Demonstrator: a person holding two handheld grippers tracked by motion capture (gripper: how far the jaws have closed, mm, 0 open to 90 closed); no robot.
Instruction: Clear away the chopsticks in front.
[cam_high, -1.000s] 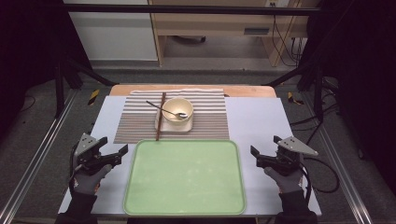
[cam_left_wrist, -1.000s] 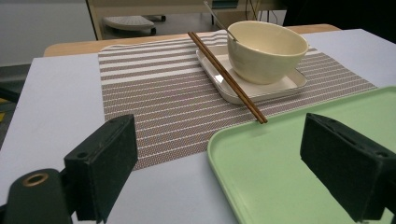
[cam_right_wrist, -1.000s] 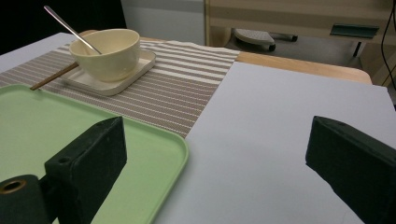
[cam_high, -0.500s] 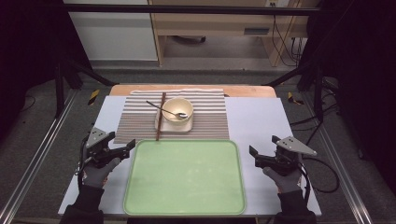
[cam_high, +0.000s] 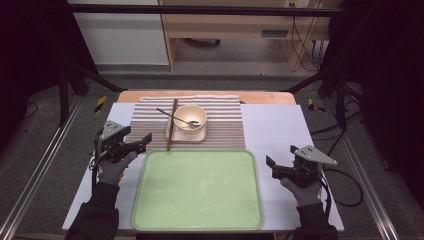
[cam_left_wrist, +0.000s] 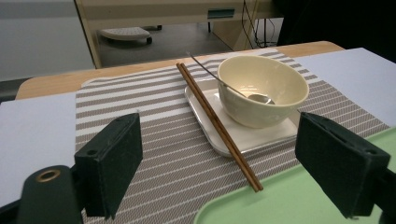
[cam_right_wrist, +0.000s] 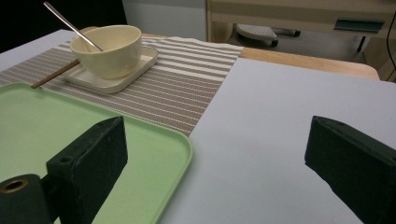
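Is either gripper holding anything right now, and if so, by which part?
Nothing is held. The left gripper has its jaws open and empty, pointing toward the chopsticks. The right gripper is open and empty beside the green tray.

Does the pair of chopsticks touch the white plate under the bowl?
Touching. In the left gripper view the chopsticks lie across the near-left edge of the square white plate, resting on its rim.

beyond the table lies a grey floor. a wooden bench stands at the far side beside a white panel. black stands flank the table, cables hang at the right, and the sides are dark.
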